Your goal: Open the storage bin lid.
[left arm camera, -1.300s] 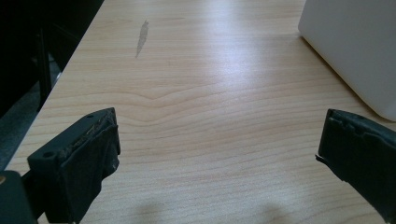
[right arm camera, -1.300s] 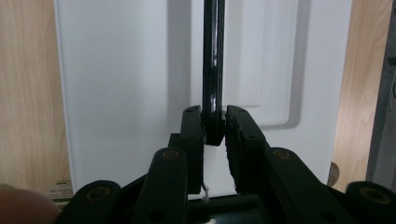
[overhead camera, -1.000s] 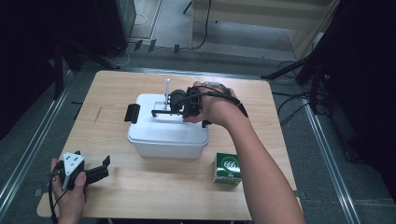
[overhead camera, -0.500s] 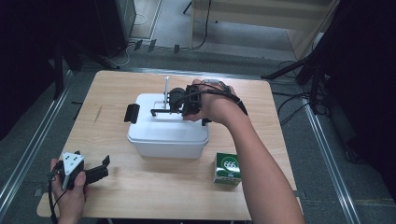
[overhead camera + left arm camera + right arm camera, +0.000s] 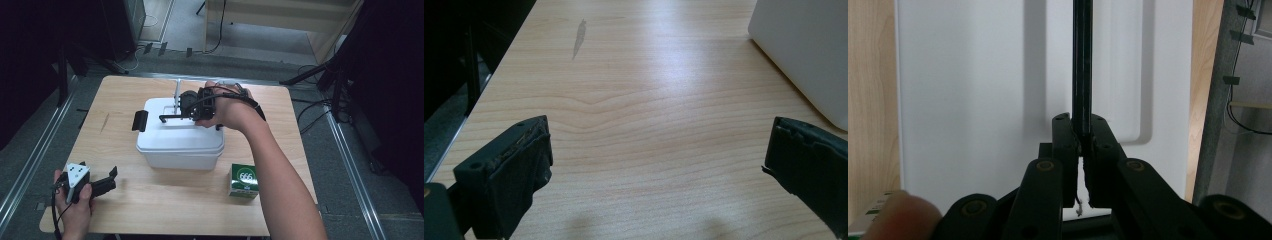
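Observation:
A white lidded box (image 5: 180, 145) stands in the middle of the table, with a thin black carrying handle (image 5: 167, 118) raised over its lid. My right gripper (image 5: 186, 111) hovers above the lid and points left. It is shut on the handle, which the right gripper view shows as a dark bar (image 5: 1081, 60) running up from between my pressed jaws (image 5: 1081, 135) over the white lid (image 5: 973, 100). My left gripper (image 5: 107, 181) rests at the near left of the table, open, with bare wood between its jaws (image 5: 659, 165). The box's corner (image 5: 809, 50) lies ahead to its right.
A small green carton (image 5: 243, 181) marked 666 stands near the front edge, right of the box. A black latch (image 5: 140, 121) sticks out on the box's left end. Bare wooden tabletop (image 5: 115, 100) lies left of the box. Cables and metal rails run around the table.

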